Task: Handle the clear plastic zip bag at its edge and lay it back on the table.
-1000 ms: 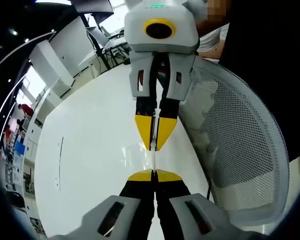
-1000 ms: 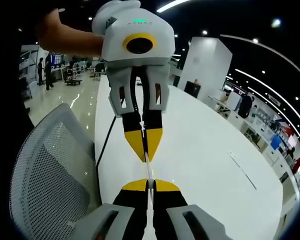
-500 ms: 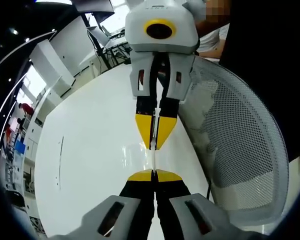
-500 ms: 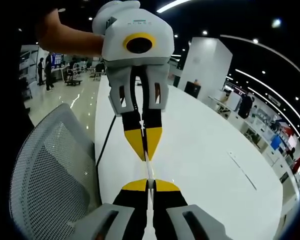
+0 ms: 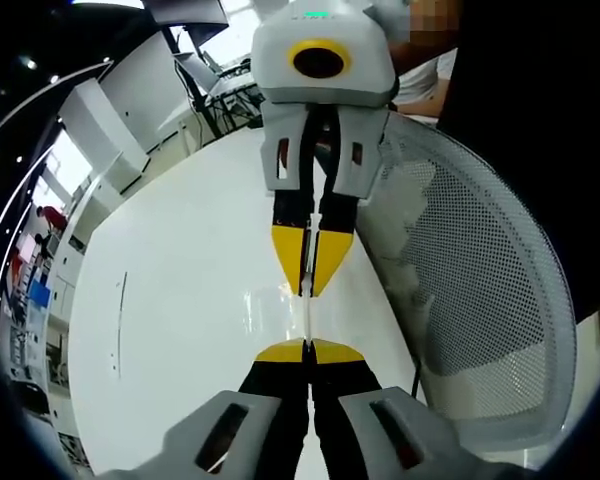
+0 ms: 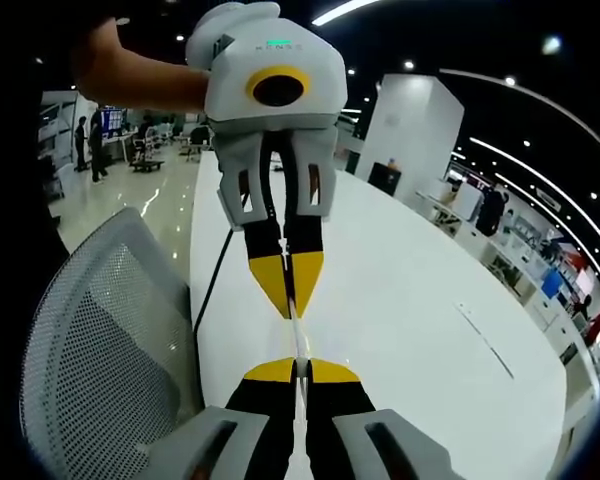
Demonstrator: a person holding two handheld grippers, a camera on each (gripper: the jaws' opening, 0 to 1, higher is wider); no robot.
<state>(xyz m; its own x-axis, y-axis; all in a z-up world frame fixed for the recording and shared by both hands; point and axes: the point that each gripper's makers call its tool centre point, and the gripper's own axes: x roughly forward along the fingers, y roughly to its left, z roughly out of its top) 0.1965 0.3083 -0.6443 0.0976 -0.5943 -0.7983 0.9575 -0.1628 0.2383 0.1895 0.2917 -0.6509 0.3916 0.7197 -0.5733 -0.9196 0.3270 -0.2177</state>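
The clear plastic zip bag (image 5: pixel 307 320) shows edge-on as a thin pale strip stretched between two yellow-tipped grippers above the white table (image 5: pixel 180 300). In the left gripper view, my left gripper (image 5: pixel 305 350) is shut on the strip's near end. The right gripper (image 5: pixel 307 290) reaches down from the top and is shut on the far end. In the right gripper view, my right gripper (image 6: pixel 298 368) pinches the bag (image 6: pixel 295 340), and the left gripper (image 6: pixel 290 312) faces it, held by a hand. Most of the bag's sheet is too thin and clear to make out.
A white mesh chair back (image 5: pixel 480 300) stands close beside the table's edge, also visible as the chair (image 6: pixel 90 330) on the left. A dark cable (image 6: pixel 212 280) runs along that edge. The long white table (image 6: pixel 410 330) stretches away, with people and desks far behind.
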